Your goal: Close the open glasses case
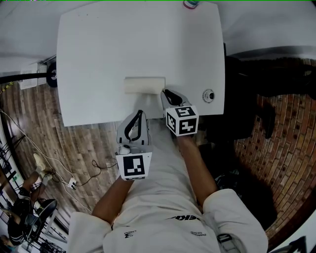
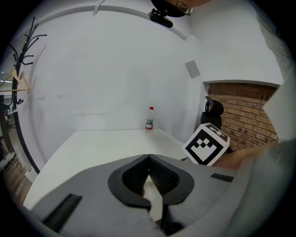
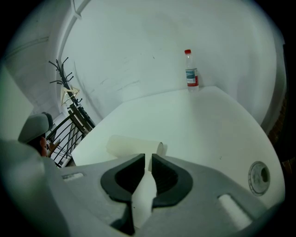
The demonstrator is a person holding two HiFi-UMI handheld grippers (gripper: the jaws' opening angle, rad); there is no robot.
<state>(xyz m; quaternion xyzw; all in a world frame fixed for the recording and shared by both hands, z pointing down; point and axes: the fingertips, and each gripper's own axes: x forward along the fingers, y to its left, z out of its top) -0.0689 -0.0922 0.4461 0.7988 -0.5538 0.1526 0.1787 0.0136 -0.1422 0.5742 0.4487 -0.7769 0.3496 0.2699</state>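
A cream glasses case (image 1: 144,85) lies on the white table (image 1: 98,49) near its front edge, lid down; the right gripper view shows it as a closed tube (image 3: 127,146) just beyond the jaws. My right gripper (image 1: 165,93) sits right beside the case's right end, its jaws drawn together to a thin slit with nothing between them (image 3: 148,157). My left gripper (image 1: 140,113) hovers at the table's front edge, just short of the case, jaws shut and empty (image 2: 148,157). The case is hidden behind the jaws in the left gripper view.
A small bottle with a red label (image 1: 191,4) stands at the table's far edge (image 3: 191,69) (image 2: 149,118). A round cable grommet (image 1: 209,95) sits at the table's right front corner. A black chair (image 1: 256,99) stands to the right, and cables lie on the wooden floor (image 1: 74,183).
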